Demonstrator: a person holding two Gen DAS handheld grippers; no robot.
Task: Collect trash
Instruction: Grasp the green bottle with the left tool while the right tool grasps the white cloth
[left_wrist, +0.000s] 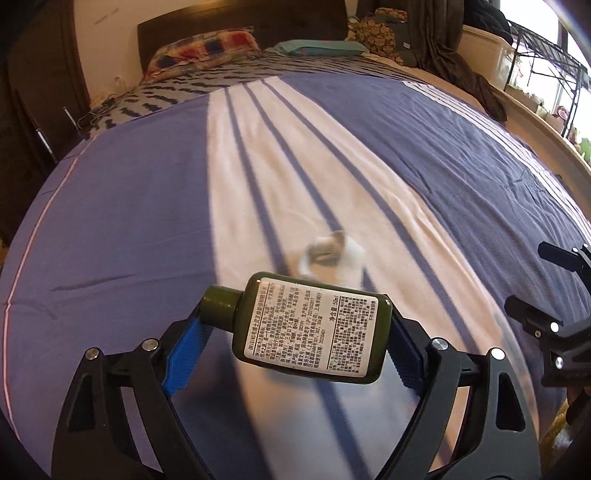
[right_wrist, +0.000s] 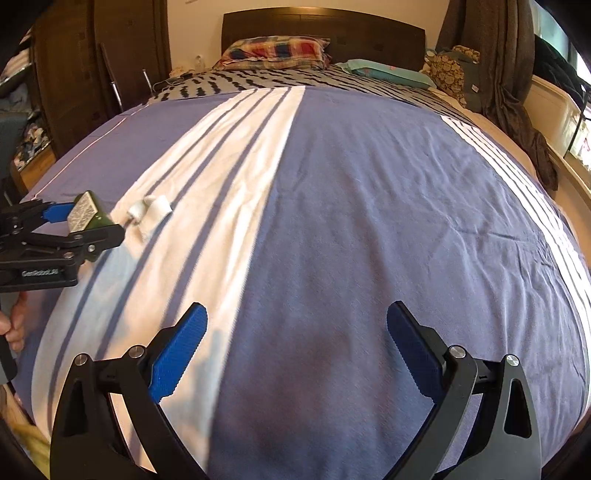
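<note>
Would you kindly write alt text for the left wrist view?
A dark green bottle lies crosswise between the left gripper's blue fingers, above a bed with a purple-and-white striped cover. Crumpled white trash lies just beyond it, and pillows sit at the headboard.

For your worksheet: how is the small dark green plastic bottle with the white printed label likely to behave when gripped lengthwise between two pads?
The small dark green plastic bottle looks rigid, so it probably won't buckle. Held end to end by the left gripper, cap against one pad, it may pivot or slip. Its smooth glossy surface suggests slipperiness; it seems light.
</note>
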